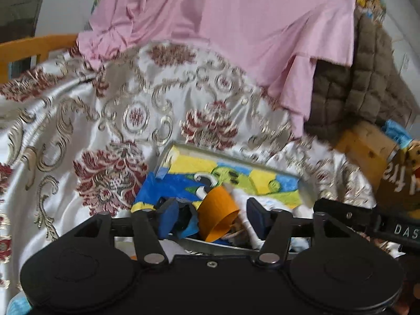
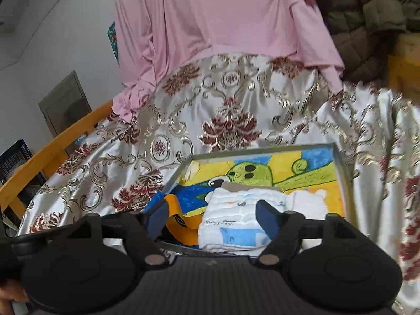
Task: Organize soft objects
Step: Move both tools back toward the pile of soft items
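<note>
The fingers [image 1: 168, 218] of the left gripper [image 1: 212, 214] are spread apart and pinch nothing; between them, lower in the tray [image 1: 173, 152], a rolled orange band [image 1: 219, 216] is seen lying loose beside dark blue pieces that cannot be identified. The right gripper [image 2: 211, 216] is likewise held with its fingers [image 2: 267, 216] spread, above a folded white muslin cloth [image 2: 236, 219] with pale blue print, which is not pressed by either pad. A second white folded cloth [image 2: 305, 202] is set just beside it on the right, and an orange strap [image 2: 181, 218] lies on the left, all inside the shallow tray whose floor is covered by a bright crayon-style drawing [image 2: 262, 168]. The soft objects thus appear already laid in the tray. A risk is judged from here: the rolled band is springy and may uncoil or roll toward the tray's rim if brushed, and the muslin fold could be dragged open by a fingertip passing low. Around the tray, a slippery embroidered satin cover [image 1: 78, 120] is spread, on which the tray could slide. Behind it a pink garment [image 1: 223, 26] is draped, with a quilted brown jacket [image 1: 362, 84] on the right, and a wooden rail [image 2: 52, 152] runs along the left.
</note>
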{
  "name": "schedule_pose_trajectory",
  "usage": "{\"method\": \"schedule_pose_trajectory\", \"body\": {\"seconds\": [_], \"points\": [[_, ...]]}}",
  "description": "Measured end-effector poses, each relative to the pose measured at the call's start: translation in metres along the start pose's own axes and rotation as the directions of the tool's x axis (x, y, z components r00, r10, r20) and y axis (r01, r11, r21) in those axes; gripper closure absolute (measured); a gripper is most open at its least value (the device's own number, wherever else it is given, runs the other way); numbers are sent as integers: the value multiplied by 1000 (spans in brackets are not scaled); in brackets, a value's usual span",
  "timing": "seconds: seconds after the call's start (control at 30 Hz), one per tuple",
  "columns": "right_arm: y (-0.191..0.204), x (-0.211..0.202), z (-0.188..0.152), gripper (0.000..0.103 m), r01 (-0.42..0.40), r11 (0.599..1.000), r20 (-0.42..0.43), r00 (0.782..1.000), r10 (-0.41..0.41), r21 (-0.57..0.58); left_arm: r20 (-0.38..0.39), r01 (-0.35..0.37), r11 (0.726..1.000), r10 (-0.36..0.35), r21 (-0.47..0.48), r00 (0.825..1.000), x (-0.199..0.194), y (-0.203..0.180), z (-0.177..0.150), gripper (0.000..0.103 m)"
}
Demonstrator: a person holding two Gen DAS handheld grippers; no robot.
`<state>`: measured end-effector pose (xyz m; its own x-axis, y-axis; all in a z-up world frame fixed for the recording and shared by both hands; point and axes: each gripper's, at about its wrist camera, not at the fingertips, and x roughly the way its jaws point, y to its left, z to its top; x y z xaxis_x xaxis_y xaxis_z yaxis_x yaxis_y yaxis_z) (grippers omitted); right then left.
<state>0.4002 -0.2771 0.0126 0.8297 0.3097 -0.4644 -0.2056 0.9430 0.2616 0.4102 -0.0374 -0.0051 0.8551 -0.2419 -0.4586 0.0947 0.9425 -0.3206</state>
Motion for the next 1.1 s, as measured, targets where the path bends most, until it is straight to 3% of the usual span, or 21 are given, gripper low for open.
{"method": "schedule_pose_trajectory", "body": {"seconds": [0.4,0.57,0.93,1.1], "points": [[26,-94,-30,2,89,995,165,983,-81,-38,112,13,1000,-16,29,994,-101,-11,-24,24],[40,-129,-51,0,124,992,211,971,-113,-38,111,26,999,-29,31,993,-134,-7,-42,16],[63,-175,-99,0,172,985,225,961,-163,-23,89,44,997,-50,67,995,-181,-2,-78,1],[64,-187,-122,0,212,977,234,950,-208,11,63,39,991,-47,125,997,-191,-5,-100,1]]}}
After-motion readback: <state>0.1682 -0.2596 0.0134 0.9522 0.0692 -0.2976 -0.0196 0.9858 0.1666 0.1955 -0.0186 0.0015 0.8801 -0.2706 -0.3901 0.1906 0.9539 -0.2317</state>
